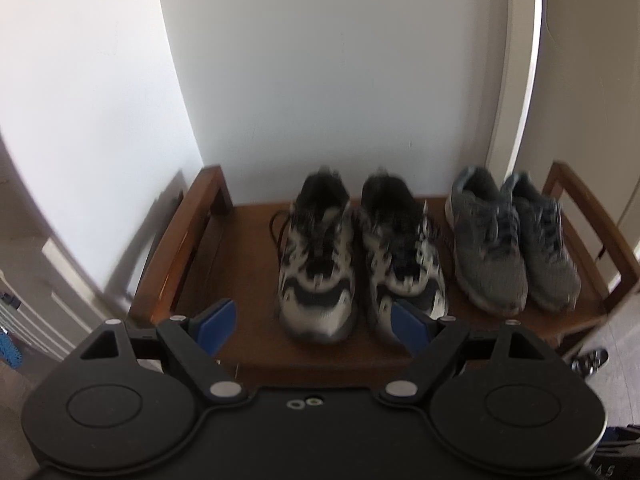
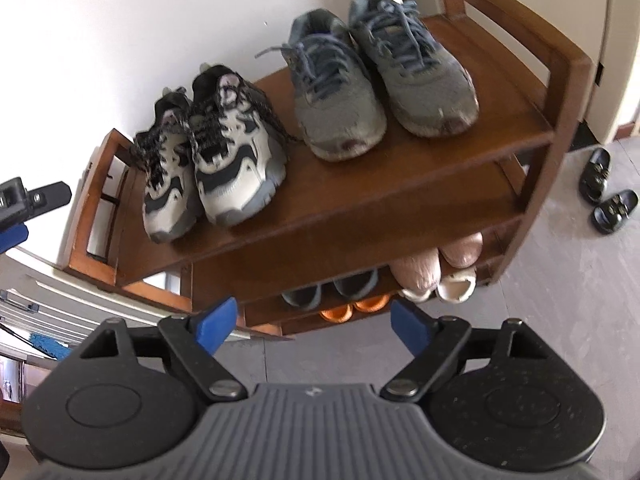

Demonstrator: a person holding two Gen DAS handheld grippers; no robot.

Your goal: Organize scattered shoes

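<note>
A pair of white and black sneakers [image 1: 352, 256] stands side by side on the top shelf of a brown wooden shoe rack [image 1: 248, 264], toes toward me. A pair of grey sneakers [image 1: 512, 240] stands to their right. My left gripper [image 1: 314, 326] is open and empty, just in front of the white and black pair. In the right wrist view the same white and black pair [image 2: 208, 160] and grey pair [image 2: 380, 76] sit on the rack's top shelf [image 2: 400, 176]. My right gripper [image 2: 314, 326] is open and empty, lower, in front of the rack. The left gripper's tip [image 2: 16, 208] shows at the left edge.
Lower shelves hold pink slippers [image 2: 436, 264], white shoes [image 2: 456, 286], grey shoes [image 2: 332, 288] and orange shoes [image 2: 352, 308]. A pair of black sandals [image 2: 604, 188] lies on the grey floor right of the rack. A white wall stands behind the rack.
</note>
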